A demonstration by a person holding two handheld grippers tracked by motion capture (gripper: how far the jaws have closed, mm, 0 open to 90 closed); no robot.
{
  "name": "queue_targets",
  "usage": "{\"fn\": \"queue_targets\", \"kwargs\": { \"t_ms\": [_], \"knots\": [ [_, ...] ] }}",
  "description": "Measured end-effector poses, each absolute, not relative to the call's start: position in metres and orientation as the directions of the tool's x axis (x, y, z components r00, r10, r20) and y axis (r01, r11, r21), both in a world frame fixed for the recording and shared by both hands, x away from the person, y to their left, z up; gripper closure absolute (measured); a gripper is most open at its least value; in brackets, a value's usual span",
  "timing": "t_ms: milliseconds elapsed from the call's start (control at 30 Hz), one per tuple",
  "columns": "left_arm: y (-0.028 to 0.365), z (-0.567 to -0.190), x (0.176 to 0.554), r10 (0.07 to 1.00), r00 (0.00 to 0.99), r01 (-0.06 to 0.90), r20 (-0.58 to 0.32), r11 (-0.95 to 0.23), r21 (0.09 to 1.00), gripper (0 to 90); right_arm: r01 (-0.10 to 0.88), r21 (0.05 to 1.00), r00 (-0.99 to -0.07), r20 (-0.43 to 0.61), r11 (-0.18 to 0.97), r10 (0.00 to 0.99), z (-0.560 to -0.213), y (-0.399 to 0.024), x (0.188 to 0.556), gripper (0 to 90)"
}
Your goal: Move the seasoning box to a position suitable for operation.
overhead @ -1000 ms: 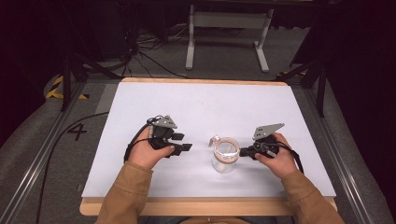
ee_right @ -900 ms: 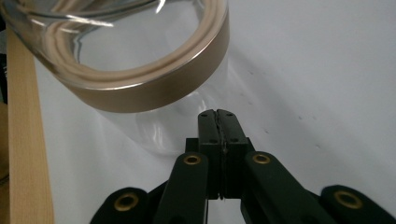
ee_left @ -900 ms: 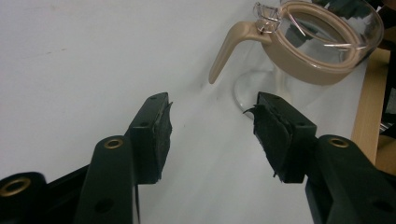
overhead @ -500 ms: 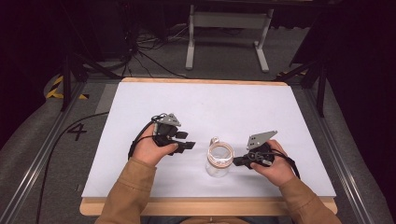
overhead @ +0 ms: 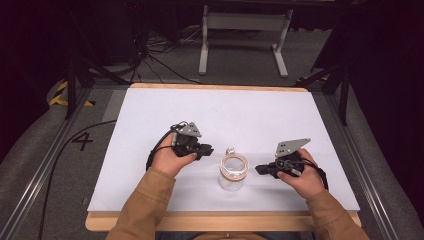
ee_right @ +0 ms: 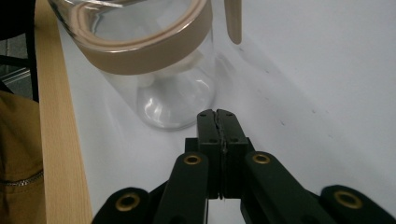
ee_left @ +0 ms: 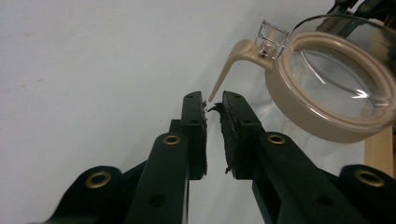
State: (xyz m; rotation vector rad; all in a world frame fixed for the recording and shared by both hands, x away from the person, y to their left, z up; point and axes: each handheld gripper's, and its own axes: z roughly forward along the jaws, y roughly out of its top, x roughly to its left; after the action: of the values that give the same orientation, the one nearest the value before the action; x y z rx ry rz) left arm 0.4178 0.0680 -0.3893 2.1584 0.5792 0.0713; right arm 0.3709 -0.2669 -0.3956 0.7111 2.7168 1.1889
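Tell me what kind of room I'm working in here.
Probably a lab or recording studio rather than a home. The white-topped table stands alone on grey carpet, loose cables trail over the floor behind it, and a metal stand sits beyond against a dark backdrop. A number 4 marks the floor.

high: above, facing forward-down | gripper views: close, sharing jar (overhead: 232,172)

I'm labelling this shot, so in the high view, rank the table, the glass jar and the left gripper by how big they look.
1. table, by far the largest.
2 and 3. glass jar and left gripper look close in size; I won't rank them.
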Motion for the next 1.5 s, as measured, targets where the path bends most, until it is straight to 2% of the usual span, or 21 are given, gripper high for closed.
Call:
{"fn": "queue_targets", "kwargs": {
  "t_ms": [533, 933, 1300, 1500],
  "knots": [
    [0.035, -0.407, 0.427, 0.362, 0.917, 0.352, -0.167, -0.539, 0.765, 86.2, 0.395, 0.718, -0.873, 0.098, 0.573, 0.478, -0.397, -0.281, 0.361, 90.0],
    [0.029, -0.405, 0.429, 0.362, 0.923, 0.324, -0.128, -0.554, 0.767, 90.0, 0.393, 0.718, -0.871, 0.091, 0.574, 0.483, -0.398, -0.283, 0.358, 90.0],
    [0.021, -0.407, 0.436, 0.346, 0.928, 0.319, -0.139, -0.542, 0.778, 89.9, 0.407, 0.716, -0.861, 0.093, 0.568, 0.499, -0.399, -0.289, 0.352, 90.0],
    [0.033, -0.398, 0.435, 0.37, 0.916, 0.344, -0.158, -0.518, 0.783, 89.8, 0.404, 0.72, -0.859, 0.086, 0.565, 0.504, -0.398, -0.29, 0.352, 90.0]
  ]
}}
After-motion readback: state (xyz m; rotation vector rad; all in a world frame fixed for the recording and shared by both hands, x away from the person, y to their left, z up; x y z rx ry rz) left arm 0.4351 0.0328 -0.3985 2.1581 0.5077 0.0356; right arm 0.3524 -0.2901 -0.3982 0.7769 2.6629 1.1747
